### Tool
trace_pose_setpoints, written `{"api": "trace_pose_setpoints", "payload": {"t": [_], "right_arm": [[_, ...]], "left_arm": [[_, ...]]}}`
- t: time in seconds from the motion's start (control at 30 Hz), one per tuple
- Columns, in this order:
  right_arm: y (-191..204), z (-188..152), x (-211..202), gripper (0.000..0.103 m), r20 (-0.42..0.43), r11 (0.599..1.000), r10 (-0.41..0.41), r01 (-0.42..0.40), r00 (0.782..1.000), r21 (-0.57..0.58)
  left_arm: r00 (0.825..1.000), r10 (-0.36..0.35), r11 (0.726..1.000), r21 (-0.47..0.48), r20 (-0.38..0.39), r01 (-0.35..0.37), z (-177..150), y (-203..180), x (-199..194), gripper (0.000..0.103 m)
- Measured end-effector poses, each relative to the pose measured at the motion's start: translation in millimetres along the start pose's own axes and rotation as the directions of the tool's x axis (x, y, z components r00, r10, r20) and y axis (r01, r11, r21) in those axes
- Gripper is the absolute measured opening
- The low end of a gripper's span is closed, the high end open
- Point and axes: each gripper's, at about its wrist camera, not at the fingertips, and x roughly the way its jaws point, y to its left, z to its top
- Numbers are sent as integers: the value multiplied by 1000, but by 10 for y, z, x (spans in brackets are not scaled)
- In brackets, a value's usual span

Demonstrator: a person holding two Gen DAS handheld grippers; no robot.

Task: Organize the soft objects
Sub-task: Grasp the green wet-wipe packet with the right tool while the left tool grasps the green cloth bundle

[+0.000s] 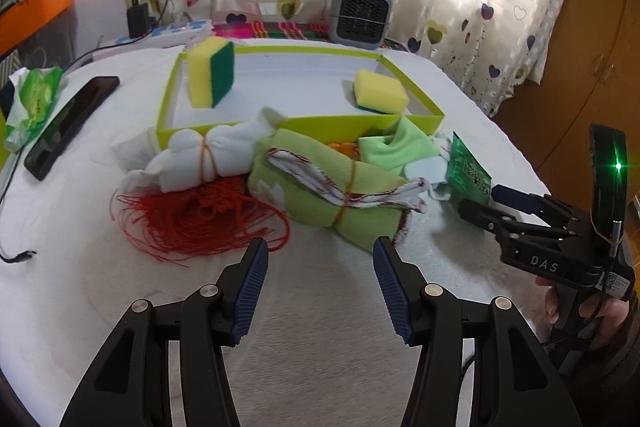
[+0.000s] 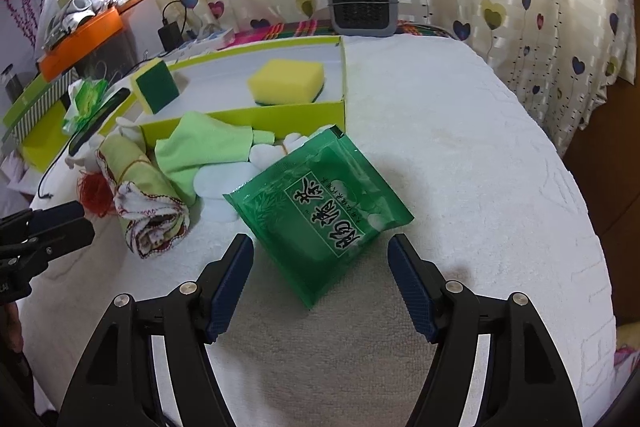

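**Two sponges boxed, the soft pile still outside**

The shallow lime-green cardboard box [image 1: 416, 105] is the landmark. Inside it stand a yellow sponge with a dark green scouring face [image 1: 211, 73], on edge near its far left corner, and a flat yellow sponge [image 1: 382, 91] near its right wall. That much looks done.

Just in front of the box's near wall lie a white cloth bundle tied with a rubber band [image 1: 196, 157], a pale green rolled towel with red-stitched edging [image 1: 320, 187], a loose light-green cloth [image 1: 394, 147] and a tangle of red cord [image 1: 200, 223], all still to be sorted. A green plastic tissue packet [image 2: 320, 211] lies in front of the box's right corner.

The left hand-held gripper [image 1: 320, 267] hovers with jaws apart, empty, before the towel. The right hand-held gripper [image 2: 320, 267] stands wide, straddling the packet's near corner without pressing it.
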Motion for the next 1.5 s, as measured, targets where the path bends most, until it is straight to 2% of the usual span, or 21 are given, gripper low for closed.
{"api": "trace_pose_setpoints", "payload": {"t": [0.27, 0.47, 0.6, 0.77, 0.9, 1.0, 1.07, 1.17, 1.33, 1.43, 1.5], "right_arm": [[-88, 13, 33, 70, -17, 1000, 6, -6, 1000, 15], [-89, 23, 38, 70, -23, 1000, 10, -10, 1000, -2], [-125, 25, 37, 70, -21, 1000, 19, -19, 1000, 6], [-178, 31, 30, 70, -17, 999, 30, -30, 999, 20], [-214, 32, 34, 61, -17, 999, 19, -19, 1000, 31], [-228, 33, 36, 57, -16, 999, 16, -15, 1000, 38], [-231, 33, 39, 49, -18, 999, 4, -4, 1000, 37], [-261, 37, 32, 42, -13, 999, -1, 2, 1000, 48], [-292, 36, 31, 37, -11, 998, -3, 4, 1000, 62], [-288, 32, 25, 29, -8, 998, 0, 0, 1000, 60], [-294, 27, 22, 27, -6, 998, 0, 0, 1000, 62]], "left_arm": [[1000, -7, 1000, -16, -7, 7, 25, -103, 46, 59], [998, -51, 996, -79, -21, 49, 54, -99, 101, 59], [995, -93, 987, -130, -22, 90, 82, -76, 131, 59], [993, -114, 975, -195, -18, 108, 127, -38, 175, 60], [993, -115, 971, -214, -6, 111, 163, -40, 189, 66], [992, -125, 961, -249, -17, 117, 186, -9, 239, 66], [991, -132, 953, -278, -24, 120, 198, 27, 280, 66], [992, -125, 940, -322, -14, 114, 211, 83, 295, 66], [993, -119, 922, -371, -5, 109, 267, 140, 328, 66], [992, -123, 909, -404, -25, 103, 266, 174, 396, 66], [991, -135, 900, -420, -20, 114, 260, 195, 405, 66]]}}
